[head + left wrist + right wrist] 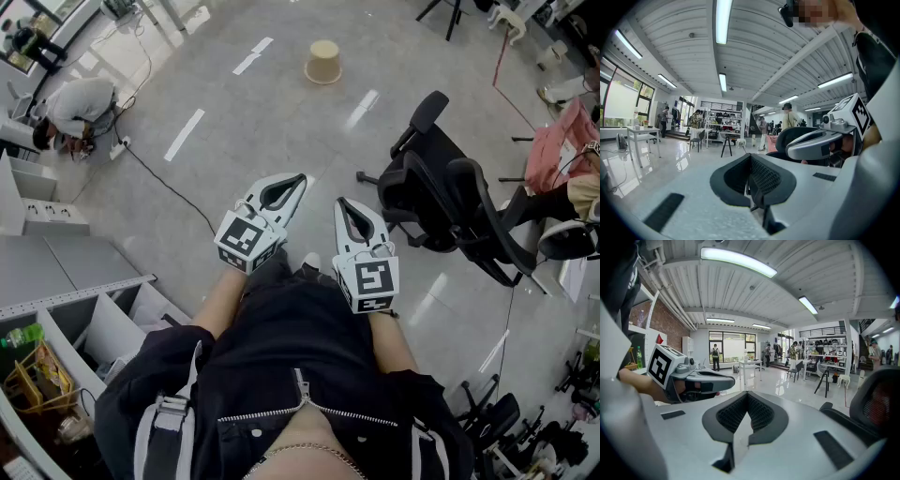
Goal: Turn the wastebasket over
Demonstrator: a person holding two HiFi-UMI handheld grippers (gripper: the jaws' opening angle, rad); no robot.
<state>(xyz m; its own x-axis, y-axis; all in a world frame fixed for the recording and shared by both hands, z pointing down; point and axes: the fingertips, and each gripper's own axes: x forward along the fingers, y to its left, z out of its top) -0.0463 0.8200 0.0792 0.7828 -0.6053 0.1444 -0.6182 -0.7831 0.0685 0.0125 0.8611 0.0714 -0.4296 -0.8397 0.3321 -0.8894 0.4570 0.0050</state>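
Head view. A glossy grey floor (234, 141) with white tape strips carries everything shown. A grey open shelving unit (94, 300) stands at its near left edge; one compartment holds a green bottle (21, 336) and yellow items too small to identify, while the neighbouring compartments show only bare walls. A black mesh office chair (450, 202) stands toward the floor's right edge.

The left gripper (298, 178) and right gripper (339, 202), both white two-jaw tongs with marker cubes, are held side by side over the near middle of the floor. Each has its jaws fully together with nothing between them.

The beige tapered plastic wastebasket (323, 62) stands alone near the floor's far edge, well apart from both grippers. Its long axis is vertical, wider flared end on the floor, narrower end up. Its contents cannot be told.
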